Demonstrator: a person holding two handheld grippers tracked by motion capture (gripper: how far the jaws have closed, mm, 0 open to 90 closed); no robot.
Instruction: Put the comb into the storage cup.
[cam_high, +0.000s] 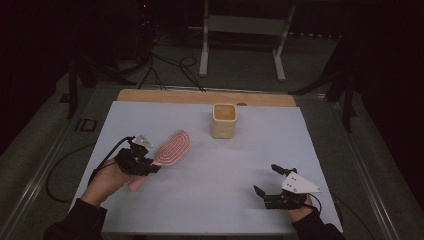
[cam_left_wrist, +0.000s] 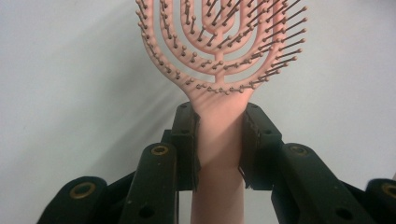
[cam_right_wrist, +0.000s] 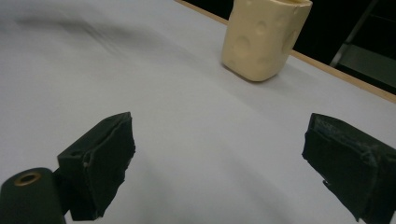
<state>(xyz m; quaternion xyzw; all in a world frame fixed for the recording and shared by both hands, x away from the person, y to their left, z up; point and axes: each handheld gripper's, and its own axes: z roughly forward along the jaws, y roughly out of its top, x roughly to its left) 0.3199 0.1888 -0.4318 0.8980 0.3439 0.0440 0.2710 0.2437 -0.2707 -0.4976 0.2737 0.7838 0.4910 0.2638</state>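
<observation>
A pink hairbrush (cam_high: 171, 147) with an open, ribbed head is held above the left part of the white sheet, head pointing up and to the right. My left gripper (cam_high: 150, 162) is shut on its handle just below the head; in the left gripper view both pads (cam_left_wrist: 187, 140) press the pink handle (cam_left_wrist: 219, 154) from either side. A cream cup with dimpled sides (cam_high: 223, 120) stands upright at the far middle of the sheet. My right gripper (cam_high: 266, 180) rests near the front right, jaws wide open and nothing between them, facing the cup (cam_right_wrist: 264, 35).
The white sheet (cam_high: 210, 200) covers a wooden table whose far edge (cam_high: 205, 96) shows as a brown strip. Cables and a white metal stand (cam_high: 242, 30) lie on the dark floor beyond. Metal rails run along both sides of the table.
</observation>
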